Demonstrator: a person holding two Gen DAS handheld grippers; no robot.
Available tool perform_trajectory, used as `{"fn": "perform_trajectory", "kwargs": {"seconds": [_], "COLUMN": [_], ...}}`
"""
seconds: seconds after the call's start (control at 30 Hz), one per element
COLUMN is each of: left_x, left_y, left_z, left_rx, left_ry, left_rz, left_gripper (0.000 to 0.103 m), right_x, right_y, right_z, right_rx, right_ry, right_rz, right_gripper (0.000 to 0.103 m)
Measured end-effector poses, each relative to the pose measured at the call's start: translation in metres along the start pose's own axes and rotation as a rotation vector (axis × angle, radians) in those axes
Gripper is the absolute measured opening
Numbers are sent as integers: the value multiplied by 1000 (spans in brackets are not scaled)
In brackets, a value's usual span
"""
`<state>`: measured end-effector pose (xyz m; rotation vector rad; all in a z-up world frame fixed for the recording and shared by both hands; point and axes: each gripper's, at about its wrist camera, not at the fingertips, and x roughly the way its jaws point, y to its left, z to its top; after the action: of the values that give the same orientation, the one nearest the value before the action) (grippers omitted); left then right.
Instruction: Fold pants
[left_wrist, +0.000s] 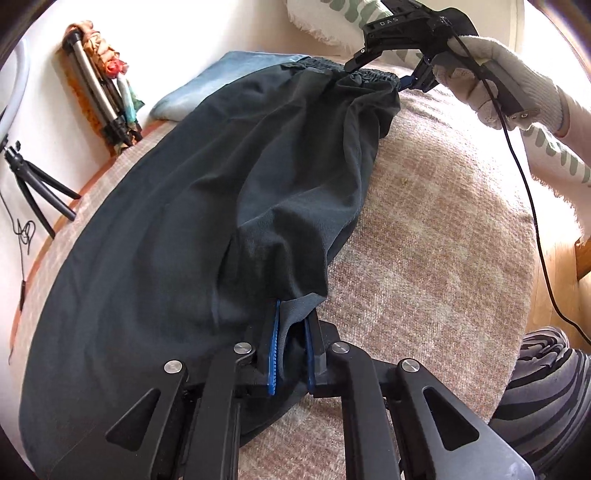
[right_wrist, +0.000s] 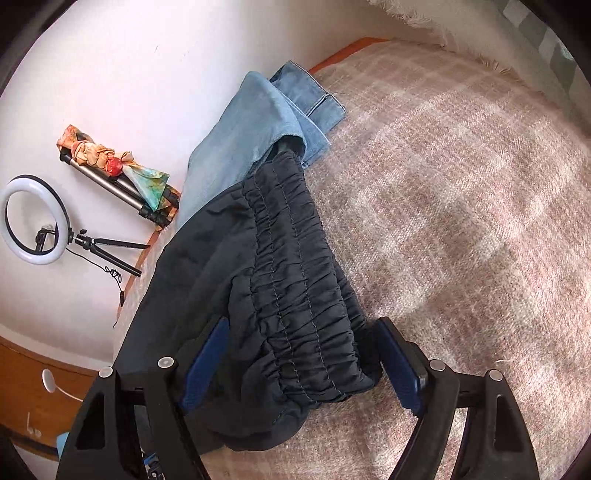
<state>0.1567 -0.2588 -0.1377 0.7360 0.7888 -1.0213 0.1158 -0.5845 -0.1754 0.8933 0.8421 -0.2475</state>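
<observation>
Dark navy pants (left_wrist: 192, 206) lie folded lengthwise on a pink-beige woven bed cover (left_wrist: 436, 240). My left gripper (left_wrist: 292, 314) is shut on the pants' leg end, with cloth pinched between its blue pads. At the far end the right gripper (left_wrist: 376, 72), held by a white-gloved hand, sits at the elastic waistband. In the right wrist view the gathered waistband (right_wrist: 295, 295) lies between the wide-apart fingers of the right gripper (right_wrist: 301, 332), which is open and straddles it over the cover (right_wrist: 461, 221).
Light blue jeans (right_wrist: 255, 136) lie beyond the waistband near the wall. On the floor left of the bed are a folded tripod with a coloured scarf (right_wrist: 118, 173) and a ring light on a small tripod (right_wrist: 35, 221). A striped garment (left_wrist: 554, 387) lies at the right.
</observation>
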Motion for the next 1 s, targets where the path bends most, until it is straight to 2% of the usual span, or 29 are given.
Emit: {"fn": "perform_trajectory", "kwargs": {"seconds": [0.03,0.07,0.1,0.2,0.27,0.33,0.43,0.57,0.67,0.73,0.8,0.83,0.9,1.0], "left_x": [-3,-6,-10,-19,-25,-28,-19,-5,-6,-10,-16,-21,-33,-55], "left_y": [0,0,1,3,5,5,2,2,8,12,14,16,22,29], "left_z": [0,-1,-1,-2,-2,-2,-4,-7,-9,-10,-12,-14,-20,-32], "left_rx": [-4,-9,-12,-21,-36,-49,-46,-53,-107,-132,-145,-163,-209,-263], "left_ry": [-6,-13,-18,-33,-44,-49,-32,1,1,-6,-15,-22,-46,-95], "left_rz": [-4,-9,-14,-32,-57,-86,-102,-125,-163,-180,-171,-165,-155,-122], "left_gripper": [7,7,7,6,6,6,6,7,14,17,25,28,38,38], "right_x": [1,2,3,-7,-26,-44,-51,-21,-14,-17,-26,-33,-51,-79], "right_y": [3,6,8,14,29,49,64,53,28,18,13,13,15,20], "right_z": [2,3,4,10,14,15,16,9,7,6,3,1,-7,-25], "right_rx": [-9,-25,-39,-95,-196,-320,-437,-489,-467,-455,-457,-458,-463,-488], "right_ry": [-7,-12,-12,-22,-72,-139,-172,-87,-73,-84,-104,-119,-160,-219], "right_rz": [-30,-56,-68,-67,-85,-148,-234,-328,-352,-357,-361,-365,-375,-365], "right_gripper": [63,56,39,23,17,11,11,13,26,46,54,58,58,61]}}
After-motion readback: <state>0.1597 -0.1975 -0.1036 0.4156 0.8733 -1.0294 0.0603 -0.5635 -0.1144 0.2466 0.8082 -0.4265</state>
